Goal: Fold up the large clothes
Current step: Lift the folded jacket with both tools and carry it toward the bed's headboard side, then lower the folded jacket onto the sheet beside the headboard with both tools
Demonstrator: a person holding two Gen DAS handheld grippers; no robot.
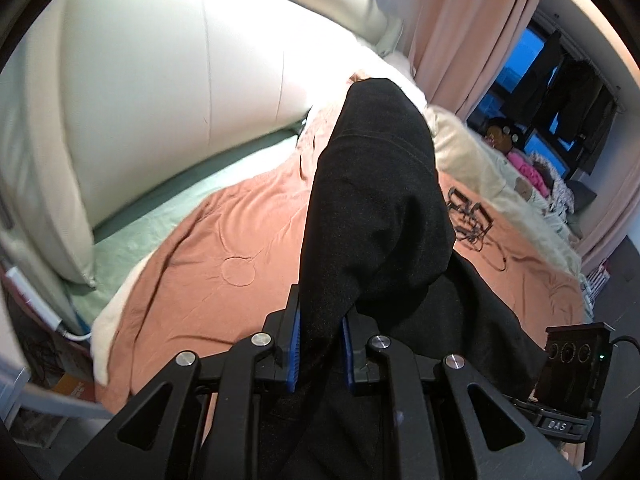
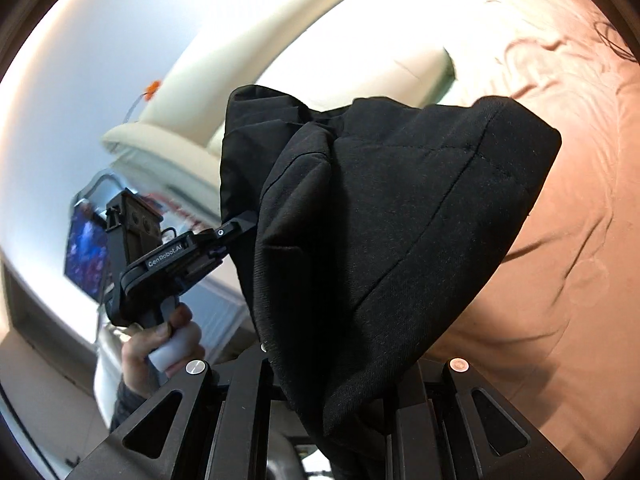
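Observation:
A large black garment (image 1: 376,200) is held up above a bed with a salmon-pink cover (image 1: 208,256). My left gripper (image 1: 320,344) is shut on a bunched edge of it between the blue pads. In the right wrist view the same garment (image 2: 384,232) drapes over my right gripper (image 2: 332,392) and hides its fingertips; the cloth hangs from between its arms. The left gripper (image 2: 240,226) shows there too, held by a hand, its fingers pinching the garment's far edge.
A cream padded headboard (image 1: 160,72) rises behind the bed. Pillows and a pale blanket (image 1: 472,160) lie along the bed's far side, with pink curtains (image 1: 464,28) and a dark window (image 1: 532,64) beyond. A black tangle of cables (image 1: 468,216) lies on the cover.

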